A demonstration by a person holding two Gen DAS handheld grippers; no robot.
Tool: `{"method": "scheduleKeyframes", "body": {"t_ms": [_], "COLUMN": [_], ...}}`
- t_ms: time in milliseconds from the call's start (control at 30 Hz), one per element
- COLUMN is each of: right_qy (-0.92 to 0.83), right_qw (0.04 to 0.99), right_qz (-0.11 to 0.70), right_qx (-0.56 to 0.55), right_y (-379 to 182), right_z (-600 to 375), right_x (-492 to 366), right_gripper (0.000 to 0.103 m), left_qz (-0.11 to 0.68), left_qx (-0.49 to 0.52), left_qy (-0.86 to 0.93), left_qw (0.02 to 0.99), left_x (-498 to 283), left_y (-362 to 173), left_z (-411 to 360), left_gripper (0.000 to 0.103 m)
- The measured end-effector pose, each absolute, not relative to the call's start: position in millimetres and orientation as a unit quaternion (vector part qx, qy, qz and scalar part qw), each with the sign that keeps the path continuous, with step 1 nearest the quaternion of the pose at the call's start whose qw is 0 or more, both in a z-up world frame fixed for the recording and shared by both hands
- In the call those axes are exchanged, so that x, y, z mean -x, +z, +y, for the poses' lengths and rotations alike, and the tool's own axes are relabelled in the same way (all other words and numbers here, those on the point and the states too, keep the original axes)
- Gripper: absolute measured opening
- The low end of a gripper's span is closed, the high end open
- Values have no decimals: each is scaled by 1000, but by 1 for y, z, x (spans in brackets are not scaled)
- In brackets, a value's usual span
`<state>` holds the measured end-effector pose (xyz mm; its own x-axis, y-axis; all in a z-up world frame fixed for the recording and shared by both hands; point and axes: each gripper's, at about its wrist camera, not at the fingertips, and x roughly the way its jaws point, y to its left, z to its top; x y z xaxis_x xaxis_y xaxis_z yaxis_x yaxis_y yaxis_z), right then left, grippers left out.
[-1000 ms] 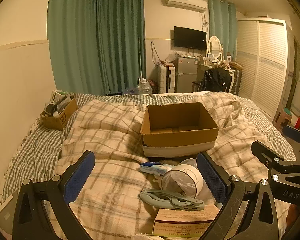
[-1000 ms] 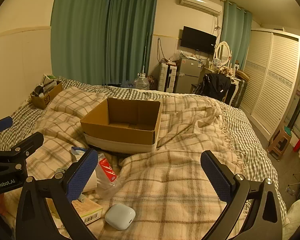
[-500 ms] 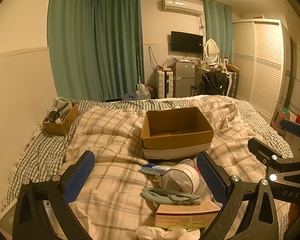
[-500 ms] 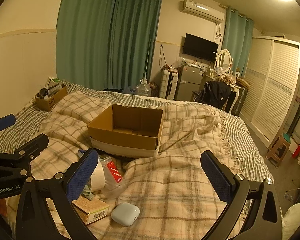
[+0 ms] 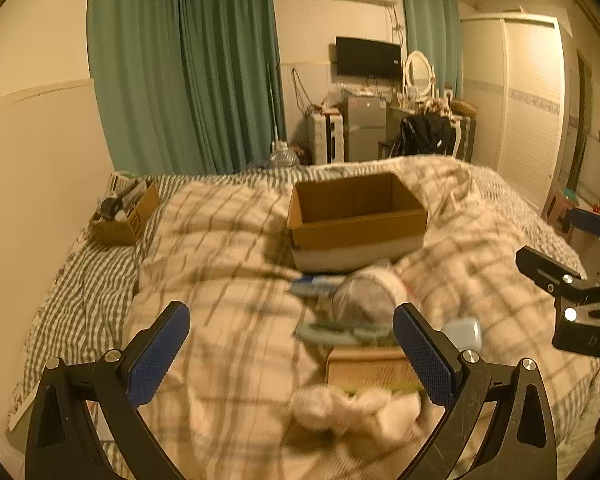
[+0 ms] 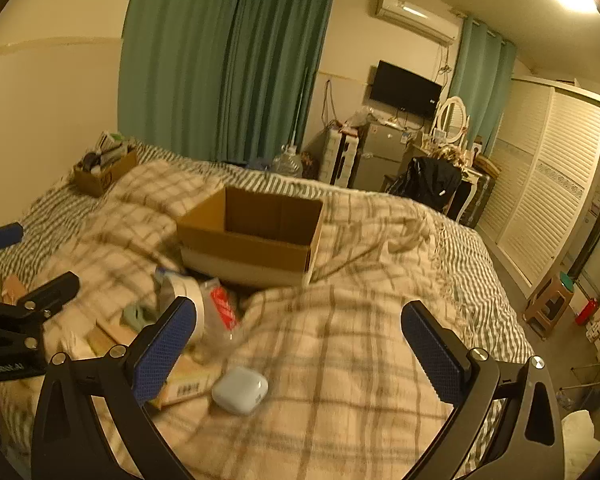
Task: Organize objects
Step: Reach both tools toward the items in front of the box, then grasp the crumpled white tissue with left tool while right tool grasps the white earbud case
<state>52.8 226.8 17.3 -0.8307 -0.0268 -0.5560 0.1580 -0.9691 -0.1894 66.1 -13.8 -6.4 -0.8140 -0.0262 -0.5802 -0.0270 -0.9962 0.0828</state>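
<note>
We hold both tools level and side by side, each with its jaws spread wide and nothing between them. Our left hand-held gripper (image 5: 291, 348) points forward, its blue-padded fingers (image 5: 159, 354) parted to either side of its own view. Our right hand-held gripper (image 6: 298, 351) matches it, pads (image 6: 432, 356) equally far apart. Each tool's black frame intrudes at the edge of the other's camera: the right one at the right edge of the left view, the left one at the left edge of the right view.
</note>
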Motion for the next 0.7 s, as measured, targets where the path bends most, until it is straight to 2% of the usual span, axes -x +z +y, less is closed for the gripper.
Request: {"method": "scheduleKeyframes", "body": {"t_ms": [233, 500, 567, 633, 667, 700], "right_qy": [-936, -922, -917, -910, -907, -903], "right_qw": [57, 64, 69, 77, 80, 81], "right_qz": [114, 116, 113, 115, 118, 123], "right_qx": [-328, -364, -376, -390, -396, -404], "right_y": [-13, -43, -50, -60, -64, -69], "right_z": [235, 236, 234, 230, 227, 224], "right_x": [-49, -37, -32, -25, -23, -20], "right_gripper": [103, 103, 103, 103, 103, 103], "left_qz": [49, 34, 31, 37, 46, 52], "left_qx": [370, 441, 459, 467, 466, 462], "left_qy": [928, 895, 886, 880, 879, 880], "left_qw": [7, 60, 68, 80, 90, 94], "left_x": [-68, -47, -43, -43, -44, -45], "left_y": [-42, -82, -94, -100, -100, -100], "left_z": [-15, 2, 4, 7, 9, 10], "left_gripper": [103, 101, 88, 59, 51, 34]}}
